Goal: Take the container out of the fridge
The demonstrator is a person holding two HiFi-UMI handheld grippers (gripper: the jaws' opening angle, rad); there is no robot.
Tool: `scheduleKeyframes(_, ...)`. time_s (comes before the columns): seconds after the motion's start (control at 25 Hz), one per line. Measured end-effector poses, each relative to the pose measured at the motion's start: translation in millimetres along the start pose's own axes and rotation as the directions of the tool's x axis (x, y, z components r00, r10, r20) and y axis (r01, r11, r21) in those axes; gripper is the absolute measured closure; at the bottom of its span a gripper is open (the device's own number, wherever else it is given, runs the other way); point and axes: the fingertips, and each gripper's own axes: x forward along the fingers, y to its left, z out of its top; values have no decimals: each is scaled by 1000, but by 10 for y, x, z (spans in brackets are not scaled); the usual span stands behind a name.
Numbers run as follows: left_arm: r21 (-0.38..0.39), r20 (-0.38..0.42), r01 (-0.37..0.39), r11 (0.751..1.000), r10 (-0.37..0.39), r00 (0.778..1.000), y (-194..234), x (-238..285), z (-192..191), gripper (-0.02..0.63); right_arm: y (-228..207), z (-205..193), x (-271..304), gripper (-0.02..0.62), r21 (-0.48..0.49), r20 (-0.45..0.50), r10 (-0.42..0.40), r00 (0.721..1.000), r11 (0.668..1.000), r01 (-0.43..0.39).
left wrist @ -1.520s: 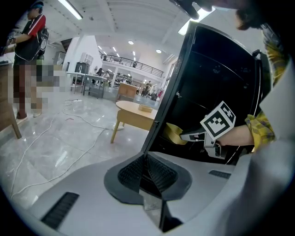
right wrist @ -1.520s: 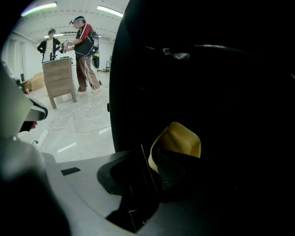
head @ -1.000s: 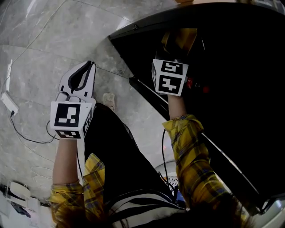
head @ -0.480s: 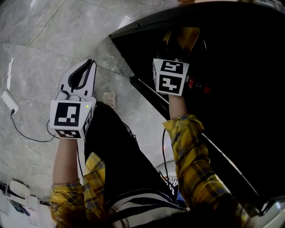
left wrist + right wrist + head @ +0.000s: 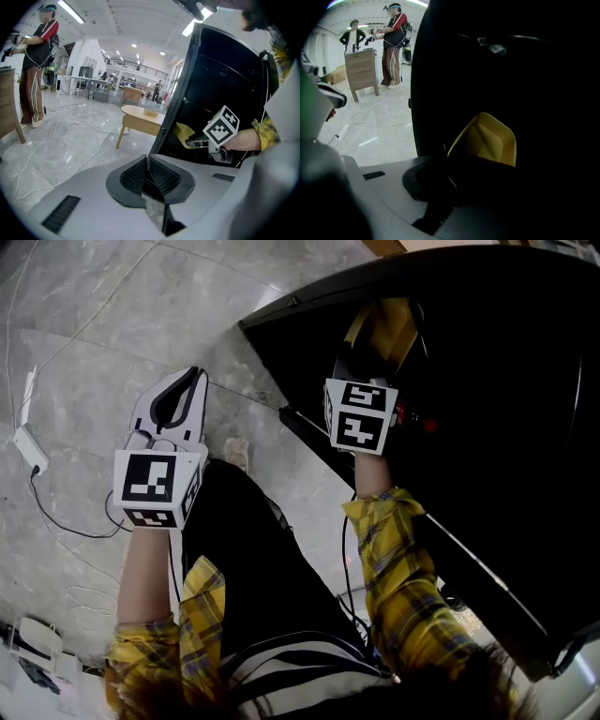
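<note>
Pale marble flooring (image 5: 84,334) surrounds the open, dark fridge (image 5: 506,381). Between the fingers of the right gripper (image 5: 442,161) the near rim of the yellow container (image 5: 487,140) appears to be pinched, with its bowl lying just beyond the fingertips, inside the cabinet. The left gripper (image 5: 147,163) is held with its fingers pressed together on nothing, well clear of the opening. For a clean withdrawal, a firm pinch is called for and the container is best drawn straight back and level, so nothing is caught on the fridge's edge.
</note>
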Motion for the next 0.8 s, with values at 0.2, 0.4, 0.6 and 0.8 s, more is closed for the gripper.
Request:
scheduleKeyframes(0.2, -1, 7, -28, 1000, 28, 1000, 1, -270, 83, 575, 138, 3, -226, 546, 9, -6, 40, 999, 999, -39)
scheduleKeyframes(0.4, -3, 9, -48, 999, 48, 999, 1, -602, 165, 576, 338, 91, -534, 546, 21, -3, 82, 997, 996, -82)
scheduleKeyframes(0.6, -27, 29, -81, 996, 81, 996, 73, -920, 256, 577, 559, 137, -849, 546, 14, 5, 121, 993, 993, -121)
scheduleKeyframes(0.8, -42, 49, -122, 992, 124, 991, 119, -1200, 352, 577, 719, 140, -1185, 546, 2, 10, 169, 986, 986, -169)
